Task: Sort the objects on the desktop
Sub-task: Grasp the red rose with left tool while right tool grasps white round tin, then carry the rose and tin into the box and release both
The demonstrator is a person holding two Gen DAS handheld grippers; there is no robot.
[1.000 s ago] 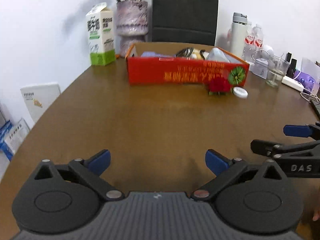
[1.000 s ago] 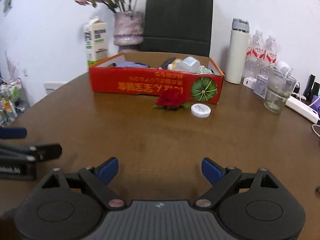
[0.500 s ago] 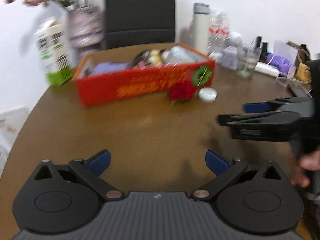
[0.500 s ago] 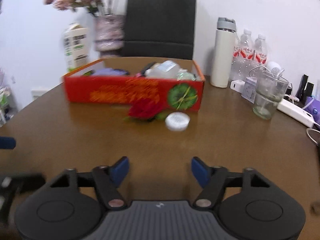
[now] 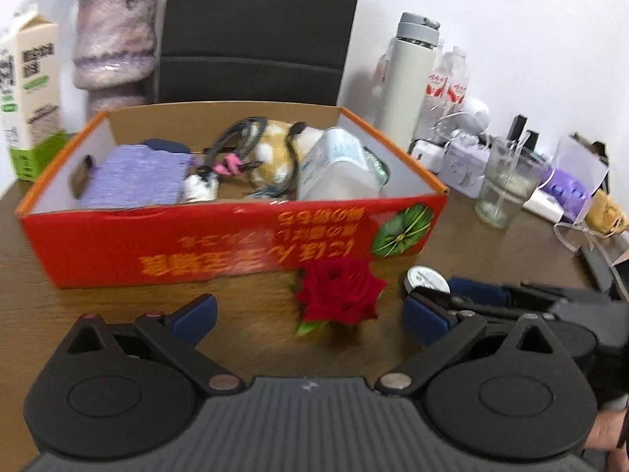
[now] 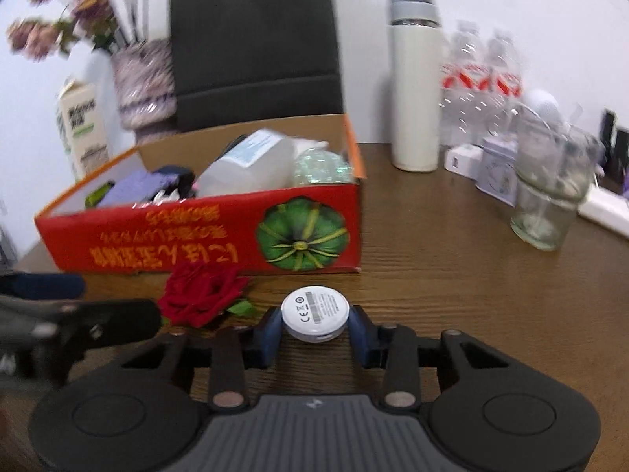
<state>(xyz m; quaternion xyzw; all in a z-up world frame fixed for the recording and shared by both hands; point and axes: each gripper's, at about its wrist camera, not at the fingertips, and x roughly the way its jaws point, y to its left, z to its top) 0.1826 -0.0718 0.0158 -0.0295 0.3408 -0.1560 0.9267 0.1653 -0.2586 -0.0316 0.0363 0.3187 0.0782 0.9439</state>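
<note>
A red cardboard box (image 5: pixel 236 236) (image 6: pixel 196 232) holds several items on the brown table. A red rose (image 5: pixel 340 295) (image 6: pixel 198 299) lies in front of it. A small white round disc (image 6: pixel 315 314) (image 5: pixel 426 280) lies right of the rose. My right gripper (image 6: pixel 314 332) has its blue pads closed against both sides of the disc, which rests on the table. My left gripper (image 5: pixel 310 320) is open and empty, with the rose just ahead between its fingertips.
A glass jar (image 6: pixel 550 192), a white thermos (image 6: pixel 414 82), water bottles (image 6: pixel 479 78), a milk carton (image 5: pixel 29 98), a vase (image 5: pixel 114 43) and a black bag (image 5: pixel 255 27) stand around the box. A power strip and cables lie at the right.
Both grippers moved forward toward the box. The right gripper's fingers narrowed around the white disc. The left gripper came up to the rose.
</note>
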